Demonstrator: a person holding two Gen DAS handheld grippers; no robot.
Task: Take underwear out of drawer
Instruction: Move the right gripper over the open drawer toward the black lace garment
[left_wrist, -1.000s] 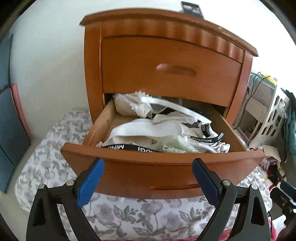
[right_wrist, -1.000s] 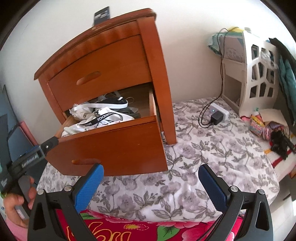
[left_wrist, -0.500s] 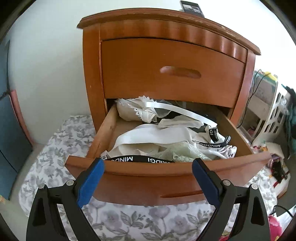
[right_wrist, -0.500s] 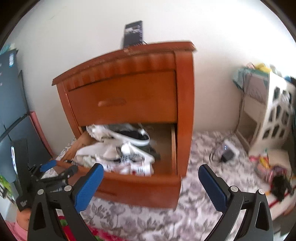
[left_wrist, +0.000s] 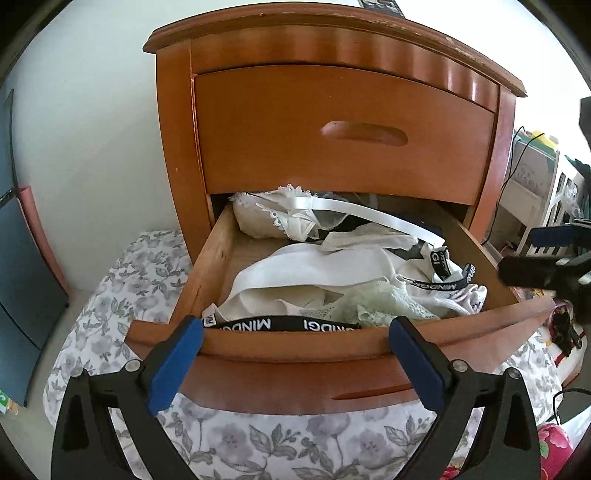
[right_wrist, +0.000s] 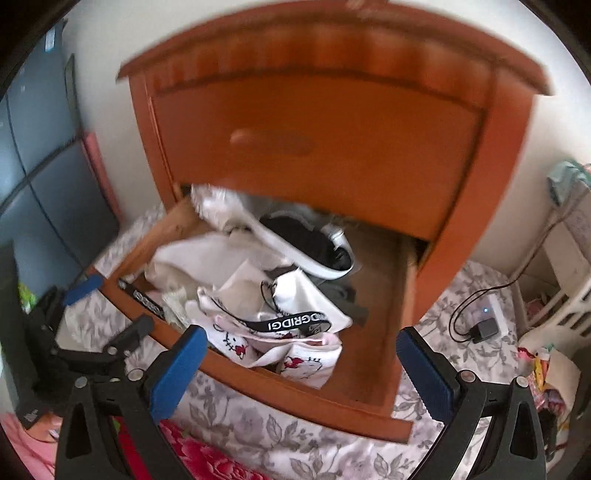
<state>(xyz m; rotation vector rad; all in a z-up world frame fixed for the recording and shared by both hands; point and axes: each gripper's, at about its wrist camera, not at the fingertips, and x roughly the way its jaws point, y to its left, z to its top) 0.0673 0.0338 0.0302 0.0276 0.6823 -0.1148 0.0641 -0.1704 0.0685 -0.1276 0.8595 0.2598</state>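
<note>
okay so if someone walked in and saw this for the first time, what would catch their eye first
Probably the open lower drawer of the wooden nightstand, heaped with white underwear, one black waistband lying along its front edge. Next, the blue-padded left gripper and right gripper, both open and empty in front of the drawer, over a grey floral bedspread.

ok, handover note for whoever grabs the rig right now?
Left tongs: open, empty, in front of the lower drawer.
Right tongs: open, empty, looking down into the same drawer.
Lower drawer is pulled out; upper drawer is shut.
Underwear pile sits inside, black waistband against the front edge.
Done: drawer opened.
Left: grip a piece and lift it out.
</note>
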